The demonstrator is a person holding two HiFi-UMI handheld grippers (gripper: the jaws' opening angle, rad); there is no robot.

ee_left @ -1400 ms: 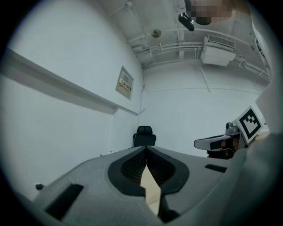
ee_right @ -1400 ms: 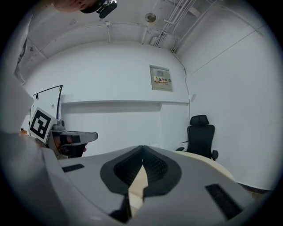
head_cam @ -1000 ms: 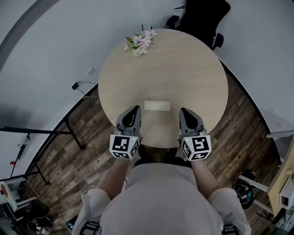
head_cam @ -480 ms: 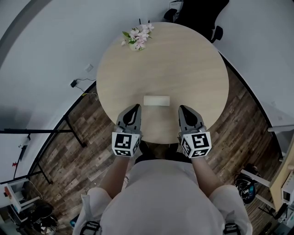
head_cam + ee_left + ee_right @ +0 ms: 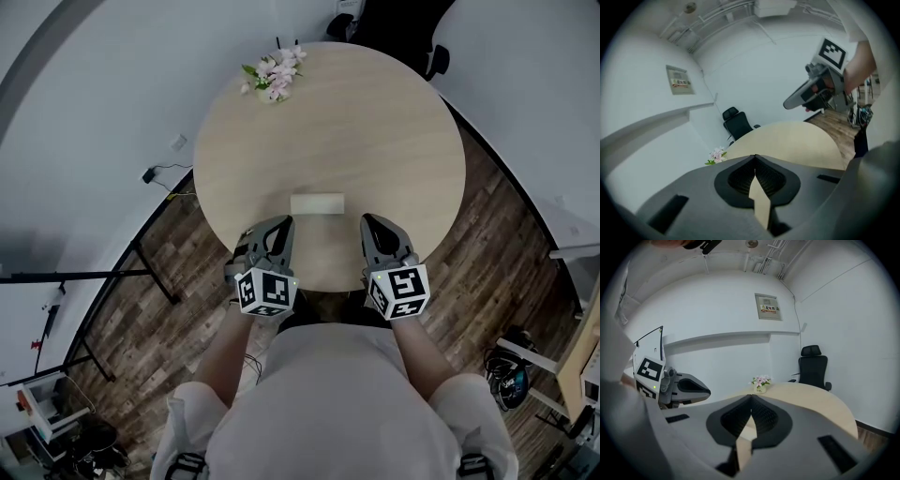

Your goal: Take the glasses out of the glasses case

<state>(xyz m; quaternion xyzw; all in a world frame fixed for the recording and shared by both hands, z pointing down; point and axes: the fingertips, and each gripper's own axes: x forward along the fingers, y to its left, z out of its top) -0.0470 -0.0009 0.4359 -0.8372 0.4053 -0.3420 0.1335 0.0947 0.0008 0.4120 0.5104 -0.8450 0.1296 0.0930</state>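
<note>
Case [image 5: 317, 203] first: a small oblong box, pale cream, barely lighter than the wood under it, with square ends and a plain top. It lies flat and shut on the round desk [image 5: 356, 131], close to the edge nearest the person, its long side running across the view. Nothing touches it.

Left gripper [image 5: 281, 222] and right gripper [image 5: 372, 221] sit just short of the case, one off each end, so the case lies between them and slightly ahead. The left one is tilted, its marker cube [image 5: 267, 292] turned at an angle, while the right one sits squarer. In the left gripper view the fingers [image 5: 740, 176] meet at their tips with nothing between them (only a sliver of desk shows through the gap lower down). The right gripper view shows the same: tips pressed together, empty.

Flowers [image 5: 270, 77] in pink and white stand at the far left rim of the desk, well apart from the case. A black chair [image 5: 398, 23] stands beyond the far edge, on a dark plank floor [image 5: 487, 244].
</note>
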